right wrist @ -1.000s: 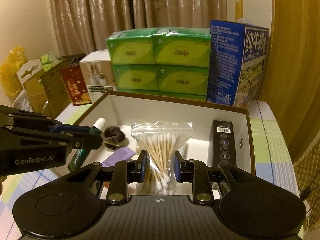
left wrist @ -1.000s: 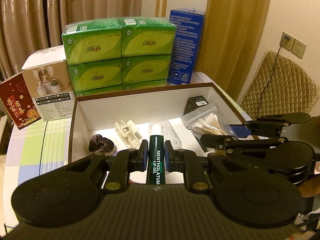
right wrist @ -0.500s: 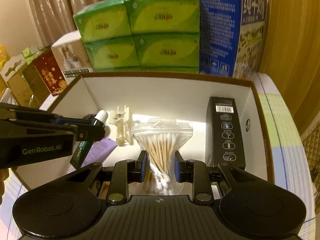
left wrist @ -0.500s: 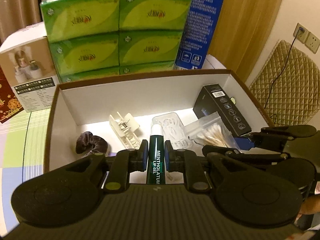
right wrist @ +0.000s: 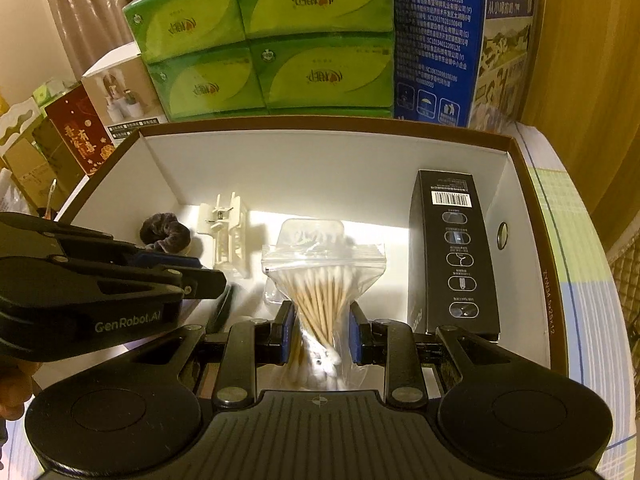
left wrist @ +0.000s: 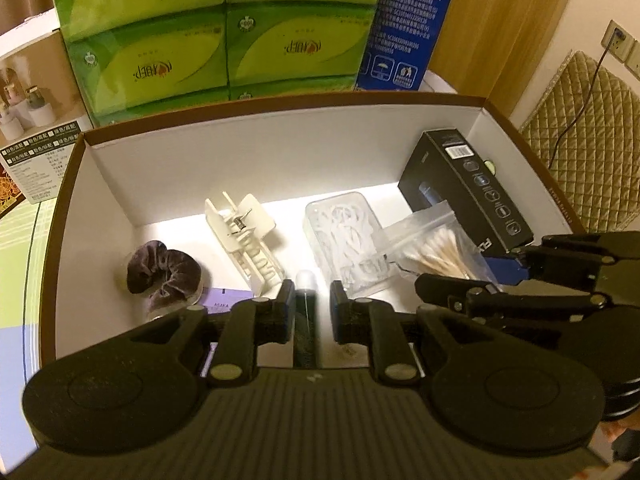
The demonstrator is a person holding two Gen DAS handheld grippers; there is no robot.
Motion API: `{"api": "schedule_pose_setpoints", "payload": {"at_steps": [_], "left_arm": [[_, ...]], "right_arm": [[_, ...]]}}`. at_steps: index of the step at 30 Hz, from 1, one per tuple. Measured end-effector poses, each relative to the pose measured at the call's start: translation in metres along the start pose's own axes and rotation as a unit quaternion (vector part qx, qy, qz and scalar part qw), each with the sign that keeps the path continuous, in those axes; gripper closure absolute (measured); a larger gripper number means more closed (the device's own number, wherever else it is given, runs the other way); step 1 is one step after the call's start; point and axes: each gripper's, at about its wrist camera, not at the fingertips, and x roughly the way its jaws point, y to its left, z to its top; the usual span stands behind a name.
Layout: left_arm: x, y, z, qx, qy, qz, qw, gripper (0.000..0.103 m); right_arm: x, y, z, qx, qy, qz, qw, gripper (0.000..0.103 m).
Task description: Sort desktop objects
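Note:
A brown-rimmed white box (left wrist: 280,100) lies below both grippers. My left gripper (left wrist: 312,300) hangs over its near side; its jaws are opening around a dark green lip gel tube (left wrist: 306,320), which looks blurred, with a gap beside the right pad. My right gripper (right wrist: 320,320) is shut on a clear zip bag of cotton swabs (right wrist: 320,288), held upright over the box floor. Inside lie a dark scrunchie (left wrist: 164,272), a cream hair claw (left wrist: 244,236), a clear case of floss picks (left wrist: 344,236) and a long black carton (left wrist: 468,188).
Stacked green tissue packs (left wrist: 224,40) and a tall blue carton (left wrist: 408,20) stand right behind the box. A white product box (left wrist: 36,92) and a red box (right wrist: 80,136) sit at the left. A quilted chair back (left wrist: 580,140) is at the right. A purple card (left wrist: 220,300) lies under the scrunchie.
Both grippers have sunk toward the box and tipped further down. The left jaws have parted slightly and the lip gel tube has slipped lower between them. The swab bag stays gripped.

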Motion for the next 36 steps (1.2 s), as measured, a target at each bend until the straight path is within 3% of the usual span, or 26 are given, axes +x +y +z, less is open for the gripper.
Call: {"api": "schedule_pose_setpoints", "payload": {"at_steps": [8, 15, 18, 21, 23, 25, 28, 30, 34, 36], "left_arm": [[-0.002, 0.004, -0.001, -0.010, 0.005, 0.003, 0.9999, 0.074], [-0.011, 0.009, -0.001, -0.020, 0.002, 0.007, 0.9998, 0.055], [-0.021, 0.013, -0.001, -0.031, -0.006, 0.009, 0.9995, 0.051], [-0.034, 0.017, -0.002, -0.034, -0.017, 0.012, 0.9992, 0.038], [-0.043, 0.019, -0.004, -0.037, -0.026, 0.015, 0.9989, 0.035], [-0.055, 0.020, -0.008, -0.040, -0.036, 0.019, 0.9984, 0.033], [-0.072, 0.021, -0.015, -0.044, -0.049, 0.025, 0.9975, 0.022], [-0.086, 0.018, -0.021, -0.044, -0.060, 0.036, 0.9966, 0.016], [-0.113, 0.010, -0.034, -0.030, -0.076, 0.055, 0.9951, 0.012], [-0.126, 0.005, -0.042, -0.027, -0.087, 0.064, 0.9938, 0.004]], "right_arm": [[0.004, -0.001, -0.001, 0.007, 0.004, 0.001, 1.000, 0.079], [0.004, -0.002, -0.001, 0.012, 0.001, 0.016, 1.000, 0.076], [-0.002, -0.001, -0.003, 0.013, -0.012, 0.011, 1.000, 0.057], [-0.010, -0.006, -0.005, 0.025, -0.024, 0.018, 0.999, 0.044], [-0.020, -0.006, -0.006, 0.025, -0.034, 0.020, 0.999, 0.038], [-0.032, -0.004, -0.009, 0.016, -0.044, 0.020, 0.999, 0.022], [-0.052, 0.001, -0.017, 0.008, -0.060, 0.021, 0.998, 0.008], [-0.065, 0.004, -0.022, 0.004, -0.067, 0.020, 0.998, 0.002], [-0.090, 0.007, -0.033, 0.003, -0.079, 0.019, 0.997, 0.002], [-0.102, 0.007, -0.040, 0.006, -0.084, 0.018, 0.996, 0.002]]}}
